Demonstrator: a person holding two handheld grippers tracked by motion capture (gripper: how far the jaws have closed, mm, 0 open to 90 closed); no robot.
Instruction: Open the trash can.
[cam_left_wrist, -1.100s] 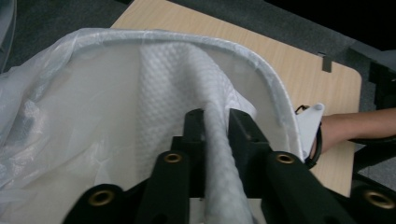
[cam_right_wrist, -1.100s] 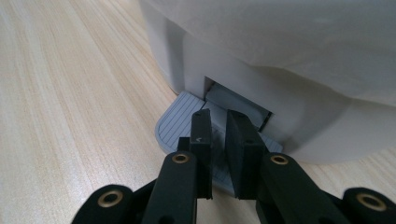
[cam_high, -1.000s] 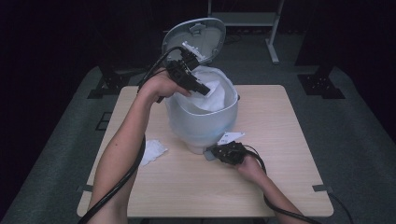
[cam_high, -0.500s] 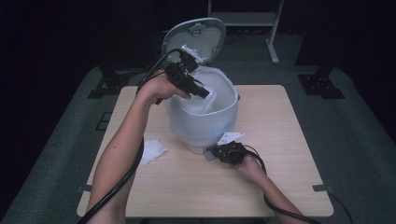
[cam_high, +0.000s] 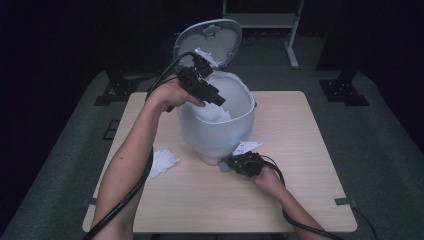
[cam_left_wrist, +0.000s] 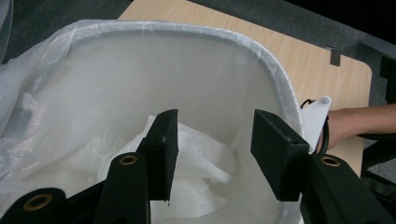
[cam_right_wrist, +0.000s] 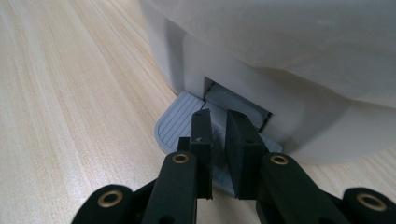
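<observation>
Hovering over the mouth of the white plastic pedal bin (cam_high: 216, 131), the left gripper (cam_high: 216, 98) holds its two black jaws partly apart; they have just been opening, and nothing sits between them. Below them, in the left gripper view, a crumpled white paper tissue (cam_left_wrist: 201, 158) lies loose inside the bin, resting on the thin translucent liner bag (cam_left_wrist: 56, 107) that folds over the grey rim. The bin's rounded grey lid (cam_high: 207, 41) stands tipped up behind the opening. Down at the foot of the bin, the right gripper (cam_high: 231, 163) has its jaws drawn narrow, with only a thin slit left, and their tips press on the ribbed grey foot pedal (cam_right_wrist: 180, 122) that juts from a slot in the base; I cannot tell whether they pinch anything. The bin stands near the middle of the light wooden table (cam_high: 310, 150). A second crumpled white tissue (cam_high: 163, 161) lies on the tabletop to the left of the bin, just beside the person's left forearm (cam_high: 131, 160).
</observation>
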